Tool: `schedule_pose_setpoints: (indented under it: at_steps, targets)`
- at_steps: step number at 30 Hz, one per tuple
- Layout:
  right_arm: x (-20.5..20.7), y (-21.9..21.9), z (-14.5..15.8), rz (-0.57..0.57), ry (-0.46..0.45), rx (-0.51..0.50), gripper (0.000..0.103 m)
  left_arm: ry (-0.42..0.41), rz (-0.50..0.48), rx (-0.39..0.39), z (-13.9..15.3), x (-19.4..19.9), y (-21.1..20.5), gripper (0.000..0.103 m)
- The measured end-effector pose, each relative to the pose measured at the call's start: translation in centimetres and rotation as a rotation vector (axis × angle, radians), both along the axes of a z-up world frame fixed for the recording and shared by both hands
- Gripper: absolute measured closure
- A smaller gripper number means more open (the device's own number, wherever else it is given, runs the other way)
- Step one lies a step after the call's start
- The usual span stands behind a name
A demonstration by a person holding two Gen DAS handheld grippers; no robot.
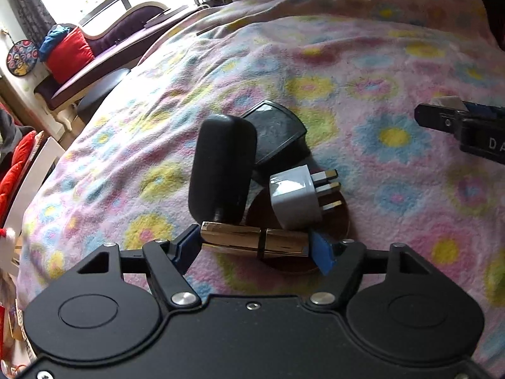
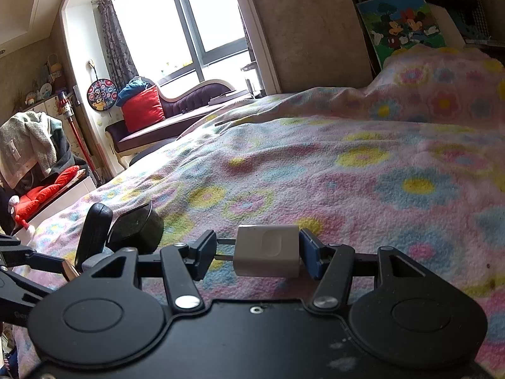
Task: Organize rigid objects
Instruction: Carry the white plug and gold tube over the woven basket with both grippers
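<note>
Left wrist view: left gripper (image 1: 255, 246) clamped end-to-end on a gold tube (image 1: 254, 241) – a lipstick-like case with a dark seam band past its middle, lying crosswise, both blue pads (image 1: 322, 252) on its ends. Tube sits over the near rim of a dark round dish (image 1: 337, 221) on the floral blanket (image 1: 363, 72). Landmark: the dish. On it, a white plug adapter (image 1: 295, 199), tilted, three brass pins pointing right. At the dish's left edge a black oblong case (image 1: 221, 165) stands leaning, its foot just above the tube. Behind the dish a black flat adapter (image 1: 274, 132), partly tucked behind the oblong case. Far right of the dish, well apart, the right gripper's (image 1: 442, 107) tip shows with something white in it.

Right wrist view: right gripper (image 2: 257, 252) closed on a white charger cube (image 2: 266, 251) – right pad flat on its side, left pad on its prongs, cube held above the blanket. Dish itself hidden here; the black case and black adapter show at lower left, with the left gripper and the tube's gold end beside them.
</note>
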State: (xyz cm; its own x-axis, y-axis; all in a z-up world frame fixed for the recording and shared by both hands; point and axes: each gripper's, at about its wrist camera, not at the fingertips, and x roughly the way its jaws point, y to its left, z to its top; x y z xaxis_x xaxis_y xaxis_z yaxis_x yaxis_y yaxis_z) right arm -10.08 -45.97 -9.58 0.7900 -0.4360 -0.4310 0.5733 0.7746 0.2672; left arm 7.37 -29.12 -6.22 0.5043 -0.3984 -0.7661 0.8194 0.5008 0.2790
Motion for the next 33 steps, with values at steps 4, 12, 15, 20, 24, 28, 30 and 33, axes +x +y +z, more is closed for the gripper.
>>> schedule_pose_setpoints:
  at_steps: [4,12,15,20,24,28,30,33]
  targets:
    - [-0.1,-0.1,-0.1,-0.005,-0.010,0.005,0.046,0.025,0.038,-0.043,0.8,0.3,0.9,0.035]
    - [-0.3,-0.2,-0.2,-0.007,-0.023,0.013,0.046,0.061,0.183,-0.098,4.0,1.1,3.9,0.035]
    - [-0.4,-0.3,-0.3,-0.006,-0.030,0.015,0.046,0.070,0.260,-0.085,5.1,1.0,5.7,0.035]
    - [-0.5,-0.5,-0.4,-0.003,-0.050,0.033,0.046,0.133,0.427,-0.077,6.7,0.7,10.6,0.035]
    - [-0.4,-0.5,-0.4,-0.004,-0.047,0.037,0.046,0.159,0.567,-0.083,7.8,0.0,15.3,0.035]
    - [-0.3,-0.6,-0.3,-0.005,-0.039,0.042,0.046,0.196,0.671,-0.096,8.5,-0.8,19.1,0.035]
    - [-0.3,-0.8,-0.2,-0.004,-0.039,0.052,0.046,0.213,0.714,-0.098,8.7,-1.4,20.5,0.035]
    - [-0.3,-1.0,-0.1,-0.007,-0.042,0.074,0.046,0.251,0.759,-0.120,8.7,-2.3,22.7,0.035]
